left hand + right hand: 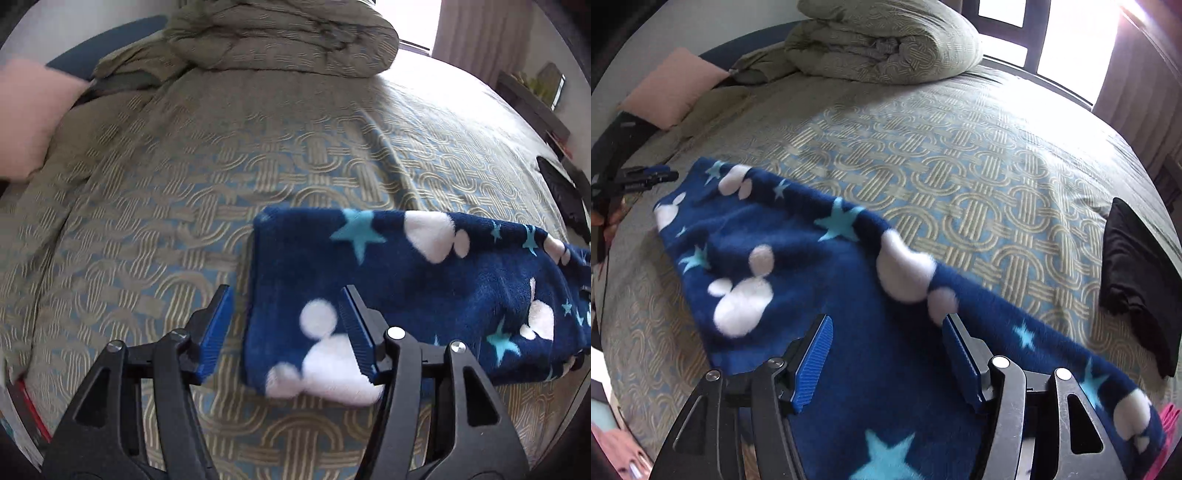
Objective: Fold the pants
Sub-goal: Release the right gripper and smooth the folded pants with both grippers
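The pants (406, 288) are navy fleece with white mouse heads and light blue stars. They lie in a long folded strip on the bed, also in the right wrist view (820, 295). My left gripper (286, 328) is open above the strip's left end, its blue pads (216, 332) apart and holding nothing. It shows from the side at the far left of the right wrist view (646, 177). My right gripper (886, 354) is open over the strip's right part, blue pads (816, 362) apart and empty.
The bed (960, 166) has a grey-blue patterned cover. A rolled duvet (886, 40) lies at the head, a pink pillow (672, 85) at far left. A folded black garment (1137, 280) lies on the right side. A window (1052, 33) is behind.
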Motion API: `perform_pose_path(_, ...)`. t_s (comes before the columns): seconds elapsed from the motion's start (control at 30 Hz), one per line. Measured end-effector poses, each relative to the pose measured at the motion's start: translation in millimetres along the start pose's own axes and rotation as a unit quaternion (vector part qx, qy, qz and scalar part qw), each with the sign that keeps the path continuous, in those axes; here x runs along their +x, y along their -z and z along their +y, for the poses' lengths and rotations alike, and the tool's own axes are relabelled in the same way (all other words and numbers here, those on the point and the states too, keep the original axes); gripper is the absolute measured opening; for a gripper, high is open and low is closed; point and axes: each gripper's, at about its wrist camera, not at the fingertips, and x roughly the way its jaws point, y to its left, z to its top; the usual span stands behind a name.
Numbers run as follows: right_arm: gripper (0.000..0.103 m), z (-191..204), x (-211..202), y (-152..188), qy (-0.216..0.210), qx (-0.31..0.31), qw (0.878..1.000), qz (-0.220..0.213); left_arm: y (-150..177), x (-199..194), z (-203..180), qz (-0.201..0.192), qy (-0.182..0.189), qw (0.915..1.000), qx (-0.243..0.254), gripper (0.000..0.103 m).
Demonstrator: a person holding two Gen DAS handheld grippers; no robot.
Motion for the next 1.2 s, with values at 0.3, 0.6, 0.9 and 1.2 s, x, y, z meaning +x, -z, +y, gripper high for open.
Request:
perform_pose_path(0.3, 0.063, 43, -21, 69, 0.009, -0.012, 0.999, 0.03, 45, 27, -13, 0.053, 0.039, 0.9974, -0.029, 0.062)
perform_pose_path(0.6, 0.063, 37, -35, 87, 0.04, 0.031, 0.998, 0.035, -9, -24, 4, -0.079, 0.06, 0.9946, -0.03, 0.016)
perform_pose_path(0.9, 0.064, 39, -14, 99, 0.031, 0.023, 0.997, 0.062, 16, 23, 33, 0.004, 0.004, 0.999, -0.045, 0.034)
perform_pose_path(1.2, 0.065, 32, -24, 88, -0.003, 0.042, 0.998, 0.051, 51, 4, 28, 0.021, 0.057, 0.9945, -0.086, 0.06)
